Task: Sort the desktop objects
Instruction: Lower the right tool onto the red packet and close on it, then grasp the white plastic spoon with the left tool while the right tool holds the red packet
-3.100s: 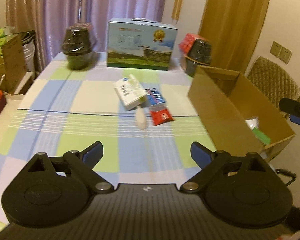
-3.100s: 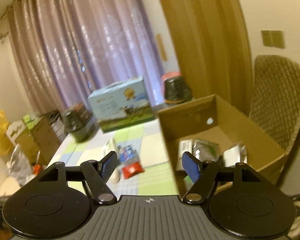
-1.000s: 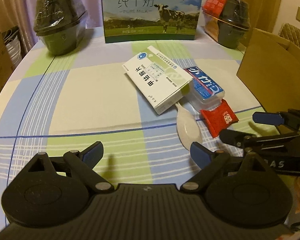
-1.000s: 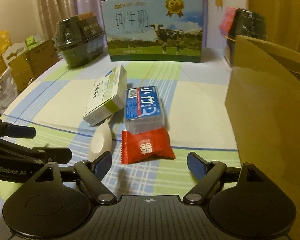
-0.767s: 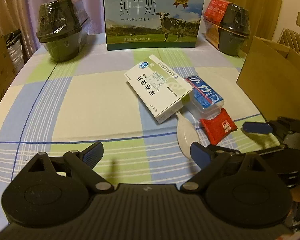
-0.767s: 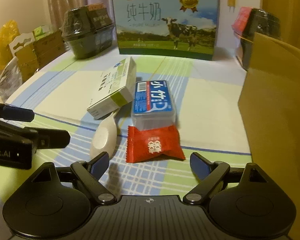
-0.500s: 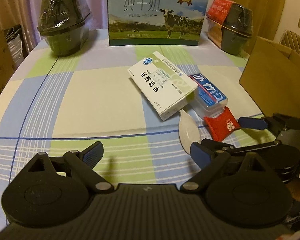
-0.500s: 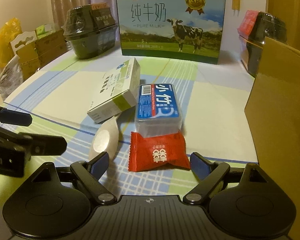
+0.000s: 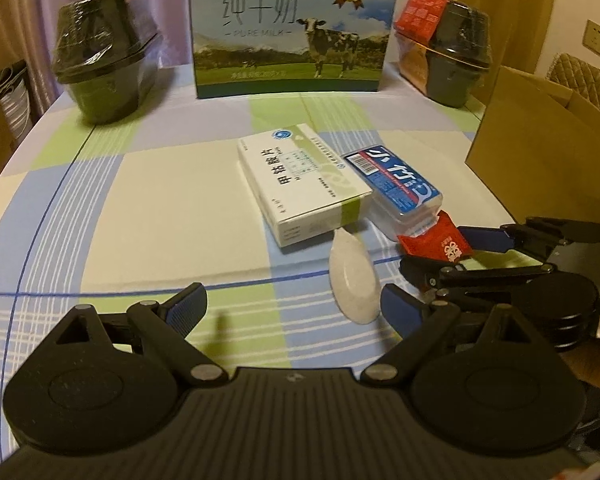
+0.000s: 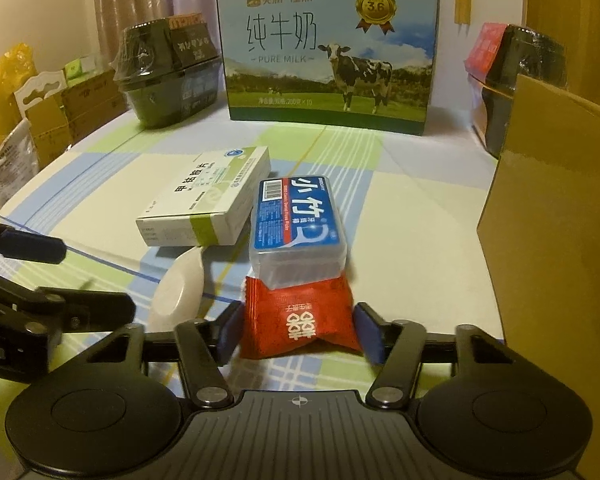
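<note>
Now the red candy packet sits squarely between the blue pads of the right gripper, whose jaws have narrowed from their wide spread of half a second ago until they flank the wrapper on both sides, apparently pressing it; the packet lies on the desk, its far edge tucked under the front of the clear dental floss box with the blue label. From the left wrist view the same packet shows pinched between the right gripper's fingers. This closing suggests the grasp is just being made, so the lift and the carry to the open cardboard box at the right edge are yet to come; pulling the wrapper out may nudge the floss box resting on it. Just left of the packet lies a white ceramic spoon, its handle running under the corner of the white and green medicine box, which touches the floss box along one side. The left gripper hangs low over the checked cloth with its jaws spread wide and nothing in them, near the spoon's bowl. Beyond stand a pure milk carton and two wrapped dark bowls.
</note>
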